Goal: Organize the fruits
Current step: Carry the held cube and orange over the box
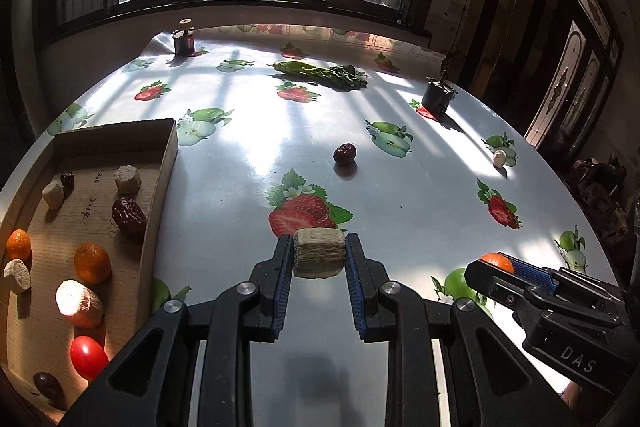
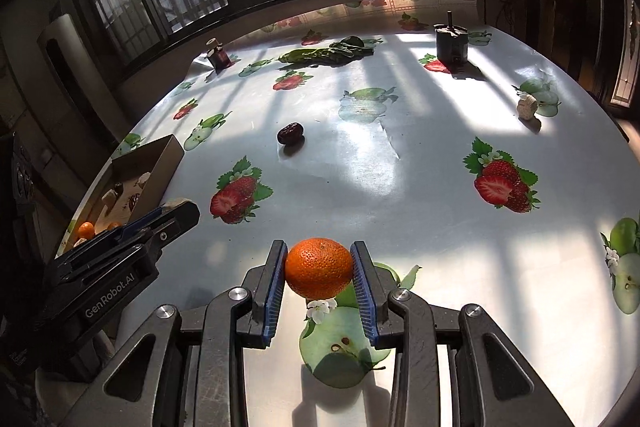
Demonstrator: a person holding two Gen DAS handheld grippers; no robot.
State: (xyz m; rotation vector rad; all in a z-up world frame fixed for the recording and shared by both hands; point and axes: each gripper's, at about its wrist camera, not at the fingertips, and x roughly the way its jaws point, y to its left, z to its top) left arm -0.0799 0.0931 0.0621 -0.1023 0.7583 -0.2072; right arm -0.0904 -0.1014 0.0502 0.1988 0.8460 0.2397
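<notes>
I've got both tools loaded. My left gripper (image 1: 319,254) is clamped on a pale cut chunk (image 1: 319,253), the blue pads pressing its two flat sides so it can't roll out, and it rides just above the tablecloth (image 1: 280,131). My right gripper (image 2: 319,269) is squeezed onto a small orange (image 2: 319,267), gripped across its widest part, clear of the cloth, I'd say, judging by the shadow under it.

To my left sits the cardboard tray (image 1: 160,187), open-topped, near edge of the table. That's where I reckon both are headed. It already holds two oranges, a red tomato (image 1: 88,357), four pale chunks and some dark dates, loosely spread with bare cardboard between them.

Further out, middle of the table, one dark date (image 1: 345,153) lies alone. Off to the far right another pale piece (image 2: 527,105) sits on a printed apple. Those two look like what's left to collect.

At the far edge: leafy greens (image 1: 324,71), a small dark bottle (image 1: 184,39) on the left, a black object (image 1: 438,95) on the right.
</notes>
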